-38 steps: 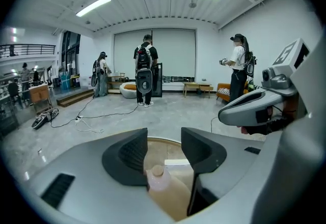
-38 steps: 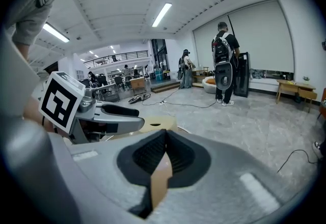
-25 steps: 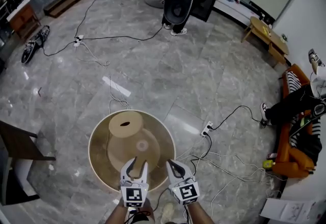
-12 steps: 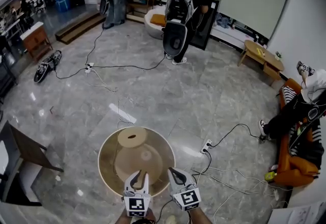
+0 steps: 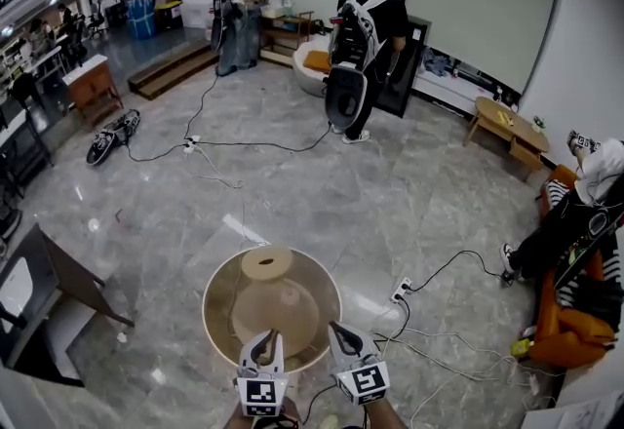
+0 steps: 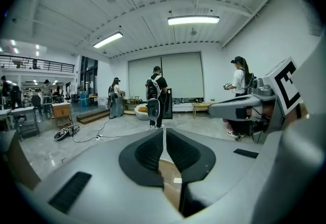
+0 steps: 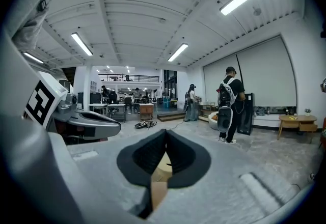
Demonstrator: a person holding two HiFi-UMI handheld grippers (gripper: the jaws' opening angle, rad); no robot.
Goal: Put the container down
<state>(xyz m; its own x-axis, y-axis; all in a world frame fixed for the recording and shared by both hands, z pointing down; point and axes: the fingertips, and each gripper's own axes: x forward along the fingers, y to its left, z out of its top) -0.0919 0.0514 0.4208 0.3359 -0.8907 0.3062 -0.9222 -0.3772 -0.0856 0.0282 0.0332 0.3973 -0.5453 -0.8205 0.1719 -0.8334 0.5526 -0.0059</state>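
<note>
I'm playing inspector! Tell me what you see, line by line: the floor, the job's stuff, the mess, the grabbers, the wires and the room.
Surface: grey marble floor.
Job's things: round tan container resting on the floor, a smaller round piece at its far rim.
Clutter: dark chair, left.
Grippers: left gripper closing, nothing between its jaws; right gripper shut, empty; both over the container's near rim.
Cables: white cables and power strip right of the container; black cable farther off.
Surroundings: two standing people, a seated person, orange sofa, wooden table.

Container (image 5: 222, 300) dead ahead of your right claw (image 5: 341, 337) blocks forward reach. Cables (image 5: 429, 344), power strip (image 5: 398, 293) lie to its right. Beyond container, floor (image 5: 292, 183) open.
</note>
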